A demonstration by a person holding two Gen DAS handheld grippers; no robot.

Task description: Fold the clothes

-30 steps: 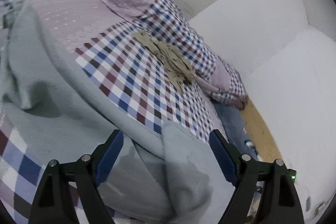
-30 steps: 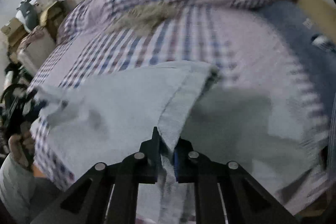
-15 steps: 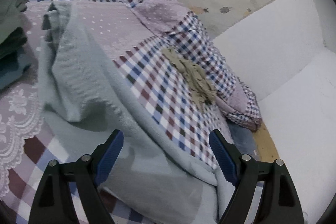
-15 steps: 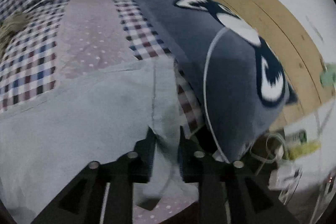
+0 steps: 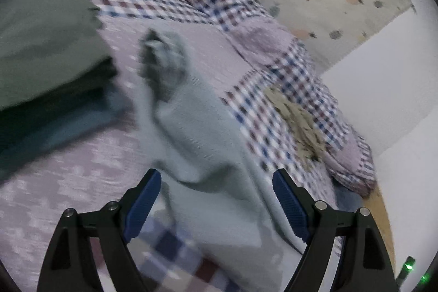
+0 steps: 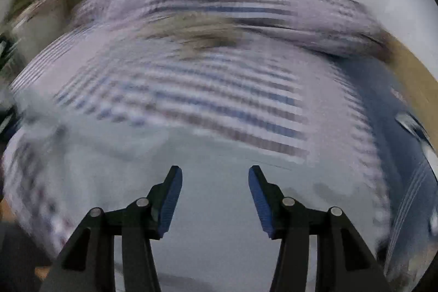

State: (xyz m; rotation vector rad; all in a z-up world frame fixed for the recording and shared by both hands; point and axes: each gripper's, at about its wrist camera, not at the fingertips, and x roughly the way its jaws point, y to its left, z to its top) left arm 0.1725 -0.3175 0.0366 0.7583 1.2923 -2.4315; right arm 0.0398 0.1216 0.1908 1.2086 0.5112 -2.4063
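A pale grey-green garment [image 5: 208, 144] lies rumpled across the checked bedspread [image 5: 273, 89], one bunched end raised at the far side. My left gripper [image 5: 216, 182] is open just above it, blue pads wide apart, nothing between them. In the right wrist view, heavily blurred, the same garment [image 6: 213, 199] spreads flat under my right gripper [image 6: 215, 177], which is open and empty.
A stack of folded dark green and teal clothes [image 5: 46, 67] sits at the left on the bed. A small beige garment [image 5: 298, 125] lies further along the bedspread. White wall [image 5: 383, 89] at the right; a dark blue cushion [image 6: 388, 111] by the wooden bed edge.
My right gripper was shut on the garment's edge and has now opened and let it go, swinging fast. My left gripper stayed open and moved toward the folded stack.
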